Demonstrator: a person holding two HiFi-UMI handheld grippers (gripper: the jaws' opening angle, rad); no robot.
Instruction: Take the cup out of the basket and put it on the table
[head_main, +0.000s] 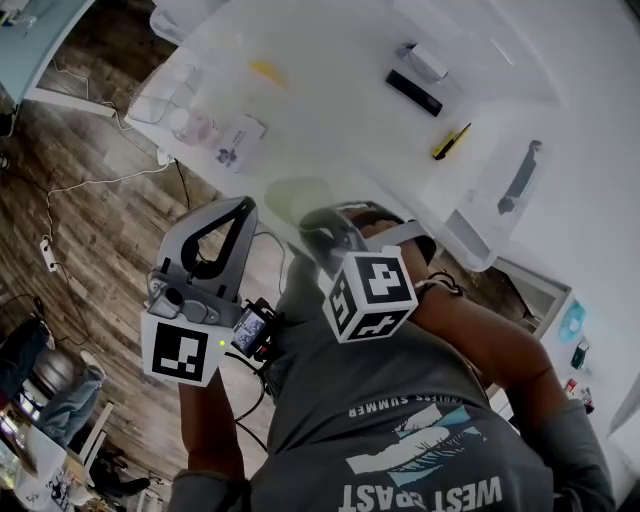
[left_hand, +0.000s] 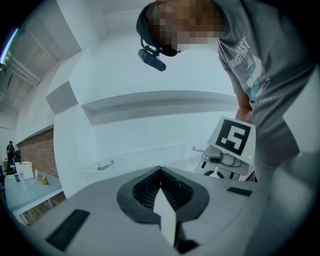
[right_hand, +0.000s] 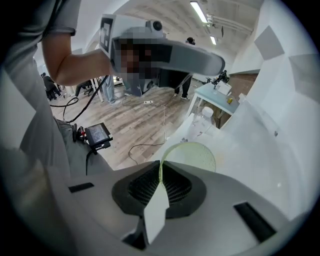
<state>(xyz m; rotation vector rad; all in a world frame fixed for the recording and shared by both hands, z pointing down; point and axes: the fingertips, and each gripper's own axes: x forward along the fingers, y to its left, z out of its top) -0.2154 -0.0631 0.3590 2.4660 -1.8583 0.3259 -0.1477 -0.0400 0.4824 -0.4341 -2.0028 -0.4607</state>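
Observation:
A translucent pale green cup (right_hand: 194, 156) hangs off my right gripper (right_hand: 160, 166), whose jaws are shut on its rim. In the head view the cup (head_main: 296, 200) shows faintly over the near edge of the white table (head_main: 340, 130), just beyond the right gripper (head_main: 322, 222). My left gripper (head_main: 243, 207) is held up to the left of it, over the wooden floor. In its own view the left gripper (left_hand: 160, 171) is shut with nothing between the pads. A clear plastic basket (head_main: 478, 248) with a grey handle (head_main: 520, 178) stands at the table's right.
On the table lie a black bar (head_main: 414, 92), a yellow-and-black cutter (head_main: 451, 141), a small white box (head_main: 428, 62), a printed card (head_main: 235, 142) and clear containers (head_main: 188, 122) at the left edge. Cables and a power strip (head_main: 47, 255) run across the floor.

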